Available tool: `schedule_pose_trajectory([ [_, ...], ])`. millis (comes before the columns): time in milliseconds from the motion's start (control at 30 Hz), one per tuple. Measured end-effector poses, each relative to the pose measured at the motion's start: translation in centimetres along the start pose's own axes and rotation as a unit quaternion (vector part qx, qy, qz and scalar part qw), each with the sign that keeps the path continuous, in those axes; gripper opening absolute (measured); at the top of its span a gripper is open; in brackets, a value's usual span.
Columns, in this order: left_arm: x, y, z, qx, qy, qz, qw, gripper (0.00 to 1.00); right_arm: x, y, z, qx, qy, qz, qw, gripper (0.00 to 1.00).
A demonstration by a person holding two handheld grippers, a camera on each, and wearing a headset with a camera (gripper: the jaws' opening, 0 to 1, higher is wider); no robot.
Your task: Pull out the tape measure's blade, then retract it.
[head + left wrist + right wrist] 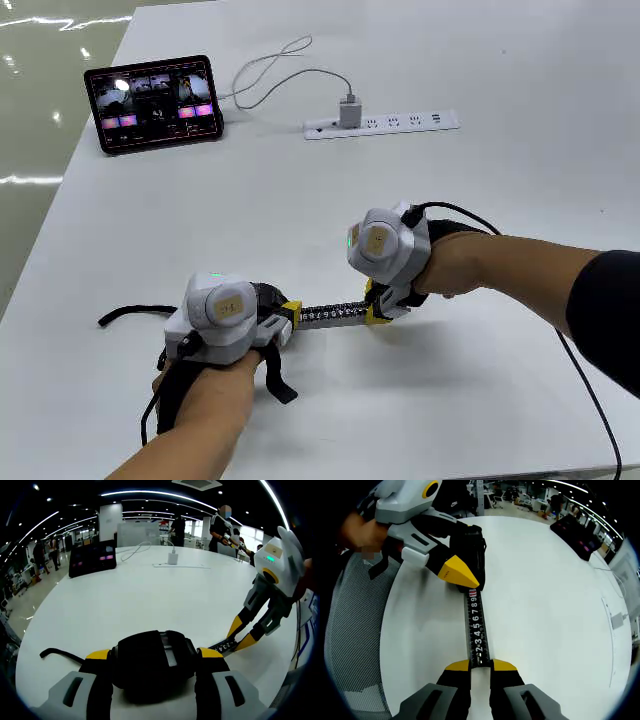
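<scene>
nearest the headset, the left hand-held gripper [272,322] is closed around the black body of the tape measure [268,303], which rests on the white worktop [300,200] close to the person's edge. in the left gripper view the yellow-tipped jaws press on either side of the case, and a black strap [130,315] trails off to the left of it.

the blade [330,315] runs out of the case mouth to the right, lying flat just over the worktop. the right hand-held gripper [378,312] pinches its free end; the right gripper view shows the jaws narrow, shut on the tip, with the printed digits running straight from them to the case.

only a short stretch of blade is out, so i judge the pull-out step to be in hand and the retract not yet begun. the next move calls for drawing the right hand-held gripper away from the case along the blade's own line, the left one pinning the case so it does not slide. a sideways pull could kink the blade.

well apart at the far side sit a tablet [155,102] and a power strip [385,123].
</scene>
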State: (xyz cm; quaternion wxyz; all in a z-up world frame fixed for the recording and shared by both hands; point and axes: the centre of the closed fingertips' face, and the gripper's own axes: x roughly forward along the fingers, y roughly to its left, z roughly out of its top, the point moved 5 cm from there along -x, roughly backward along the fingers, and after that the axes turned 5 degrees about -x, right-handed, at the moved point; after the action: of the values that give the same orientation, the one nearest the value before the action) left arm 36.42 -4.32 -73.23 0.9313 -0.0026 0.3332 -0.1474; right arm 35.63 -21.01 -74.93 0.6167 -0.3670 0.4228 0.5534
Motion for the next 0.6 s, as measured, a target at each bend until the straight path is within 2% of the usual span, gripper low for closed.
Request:
schedule_pose_trajectory([
  [133,-0.02,-0.01,-0.01,0.000,0.000,0.000,1.0000,0.62,0.07,0.11,0.13,-0.006,0.000,-0.003,1.0000,0.09],
  [600,-0.02,-0.02,-0.04,-0.001,-0.002,-0.001,1.0000,0.62,0.18,0.28,0.46,0.007,-0.018,-0.005,0.9998,0.09],
])
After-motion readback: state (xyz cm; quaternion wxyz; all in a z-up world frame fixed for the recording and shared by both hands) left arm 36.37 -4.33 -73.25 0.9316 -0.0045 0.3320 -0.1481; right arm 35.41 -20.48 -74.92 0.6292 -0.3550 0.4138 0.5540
